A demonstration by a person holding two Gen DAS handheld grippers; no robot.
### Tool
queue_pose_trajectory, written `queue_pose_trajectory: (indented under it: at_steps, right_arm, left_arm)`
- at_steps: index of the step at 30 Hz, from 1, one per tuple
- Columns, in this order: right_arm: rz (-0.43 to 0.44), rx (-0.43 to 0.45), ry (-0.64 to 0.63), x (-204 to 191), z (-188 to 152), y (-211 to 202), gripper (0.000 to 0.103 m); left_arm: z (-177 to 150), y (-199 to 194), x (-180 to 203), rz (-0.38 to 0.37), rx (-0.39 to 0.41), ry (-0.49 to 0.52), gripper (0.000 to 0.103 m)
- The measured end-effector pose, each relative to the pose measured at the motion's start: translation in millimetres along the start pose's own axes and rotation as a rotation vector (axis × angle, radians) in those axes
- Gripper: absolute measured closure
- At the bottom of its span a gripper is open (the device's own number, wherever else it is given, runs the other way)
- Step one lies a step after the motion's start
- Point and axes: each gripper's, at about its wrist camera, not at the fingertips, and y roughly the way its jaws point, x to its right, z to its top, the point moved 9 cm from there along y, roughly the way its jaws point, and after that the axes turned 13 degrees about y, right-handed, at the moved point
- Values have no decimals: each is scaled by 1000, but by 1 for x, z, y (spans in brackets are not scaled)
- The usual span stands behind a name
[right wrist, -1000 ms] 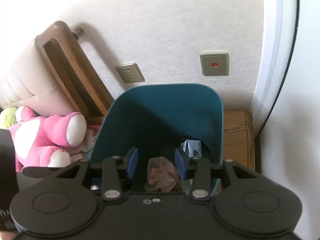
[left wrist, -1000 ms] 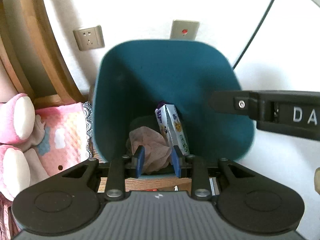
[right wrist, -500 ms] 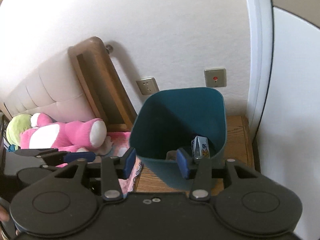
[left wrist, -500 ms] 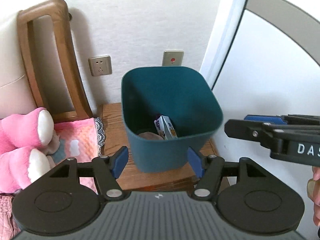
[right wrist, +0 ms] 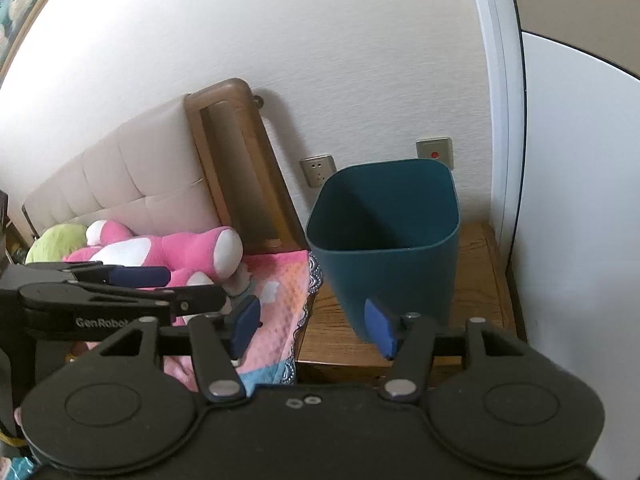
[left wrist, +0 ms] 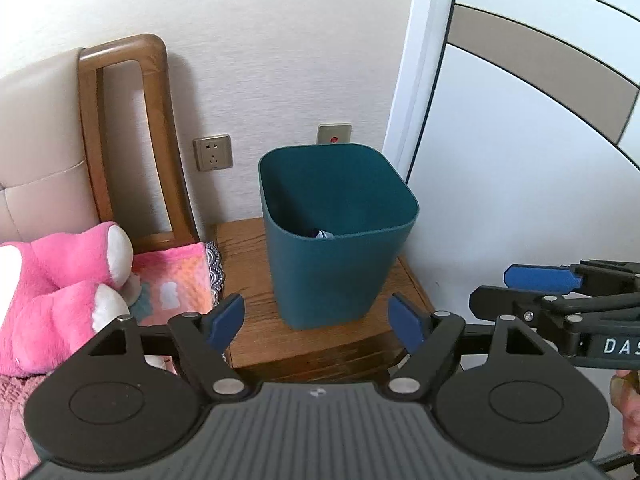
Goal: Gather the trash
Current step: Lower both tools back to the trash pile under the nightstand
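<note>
The dropping step looks finished. The teal waste bin (left wrist: pixel 340 236) stands at the back of the wooden nightstand (left wrist: pixel 248 264), a carton scrap (left wrist: pixel 322 234) showing inside. The left gripper (left wrist: pixel 318 318) and right gripper (right wrist: pixel 312 320) are empty, their jaws just opened apart, both before the bin's front. Next they must find more trash.

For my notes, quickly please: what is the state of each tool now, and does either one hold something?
Left tool: open, holds nothing; its jaws have just been opening.
Right tool: open, holds nothing; its jaws have just been opening.
</note>
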Motion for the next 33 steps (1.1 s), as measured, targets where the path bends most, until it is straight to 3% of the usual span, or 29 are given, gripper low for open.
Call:
queue_pose_trajectory:
  at_steps: [7, 16, 24, 33]
  right_arm:
    - [17, -20, -71, 7, -40, -1, 41]
    - [-4, -101, -142, 67, -104, 29, 35]
    - [-61, -145, -77, 152, -173, 96, 33]
    - [-132, -208, 8, 256, -281, 187, 28]
  left_arm:
    - [-33, 2, 21, 53, 17, -13, 23]
    - [-98, 54, 51, 89, -70, -120, 23]
    - [-182, 143, 72, 108, -163, -180, 22]
    - [-292, 272, 93, 68, -272, -245, 18]
